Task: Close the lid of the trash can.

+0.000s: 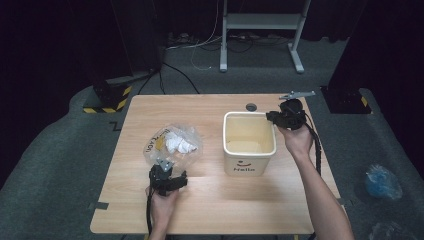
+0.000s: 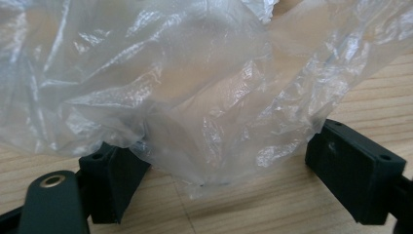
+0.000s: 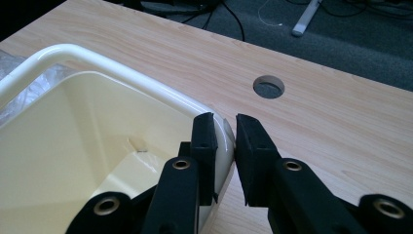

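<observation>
A clear plastic bag with white crumpled stuff inside lies on the left half of the wooden table. My left gripper sits at the bag's near edge. In the left gripper view its jaws stand wide apart, with a fold of the bag lying between the pads; the left gripper is open. A cream square bin marked "Hello" stands right of centre. My right gripper is shut on the bin's far right corner. In the right gripper view the right gripper clamps the bin's rim.
A round cable hole lies in the table just behind the bin. On the floor are a white stand's legs at the back, a yellow-and-black striped base at left, and a blue bag at right.
</observation>
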A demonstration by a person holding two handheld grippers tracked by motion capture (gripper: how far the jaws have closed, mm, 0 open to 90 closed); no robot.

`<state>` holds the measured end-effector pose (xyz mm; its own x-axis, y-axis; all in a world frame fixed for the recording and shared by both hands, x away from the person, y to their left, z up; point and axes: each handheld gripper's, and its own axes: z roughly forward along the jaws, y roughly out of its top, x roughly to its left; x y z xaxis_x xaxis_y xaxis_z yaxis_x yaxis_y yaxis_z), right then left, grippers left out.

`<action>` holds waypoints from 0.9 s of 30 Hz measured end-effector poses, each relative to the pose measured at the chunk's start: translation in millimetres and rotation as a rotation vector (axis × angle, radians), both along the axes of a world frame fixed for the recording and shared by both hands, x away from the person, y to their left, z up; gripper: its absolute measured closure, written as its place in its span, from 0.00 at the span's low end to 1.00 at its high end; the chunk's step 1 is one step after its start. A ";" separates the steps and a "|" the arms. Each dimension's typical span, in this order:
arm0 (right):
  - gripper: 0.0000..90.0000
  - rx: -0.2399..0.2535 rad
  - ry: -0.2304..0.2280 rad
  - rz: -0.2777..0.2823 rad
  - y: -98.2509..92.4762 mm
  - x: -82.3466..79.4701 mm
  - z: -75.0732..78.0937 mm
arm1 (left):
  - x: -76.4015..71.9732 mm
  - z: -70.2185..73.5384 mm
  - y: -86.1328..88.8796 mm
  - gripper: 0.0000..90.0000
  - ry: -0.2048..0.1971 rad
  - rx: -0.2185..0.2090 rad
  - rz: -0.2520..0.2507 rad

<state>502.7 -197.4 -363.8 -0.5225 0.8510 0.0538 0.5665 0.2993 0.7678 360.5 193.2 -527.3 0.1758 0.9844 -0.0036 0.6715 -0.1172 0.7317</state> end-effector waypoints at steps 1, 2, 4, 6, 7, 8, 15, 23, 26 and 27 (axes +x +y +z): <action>0.87 -0.001 0.001 0.002 0.0 0.5 -0.6 | 0.0 0.0 -0.1 0.18 0.000 -0.002 0.000; 0.87 -0.003 0.003 0.004 -0.1 0.9 -1.2 | 0.0 0.0 0.0 0.18 0.000 0.001 0.000; 0.87 -0.005 0.008 0.001 0.0 1.5 -2.3 | 0.0 0.0 -0.1 0.18 0.000 -0.001 0.001; 0.87 -0.007 0.010 0.000 0.0 2.0 -2.7 | 0.0 0.0 0.0 0.18 0.000 0.000 0.000; 0.87 -0.008 0.011 0.001 0.2 2.2 -2.9 | 0.0 0.0 0.0 0.18 0.000 0.000 0.000; 0.87 -0.009 0.011 0.001 0.3 2.4 -3.1 | 0.0 0.0 0.0 0.18 0.000 0.000 0.000; 0.87 -0.017 0.015 0.003 2.6 3.2 -5.5 | 0.0 0.0 0.0 0.18 0.000 0.000 0.000; 0.87 -0.026 0.023 0.006 4.9 6.1 -10.1 | 0.0 -0.1 -0.1 0.18 0.000 0.000 0.000; 0.87 -0.024 0.023 0.007 4.5 6.4 -10.7 | 0.0 0.0 -0.1 0.18 0.000 0.000 0.000; 0.87 -0.024 0.024 0.007 4.4 6.5 -10.9 | 0.0 0.0 0.0 0.18 0.000 0.002 -0.001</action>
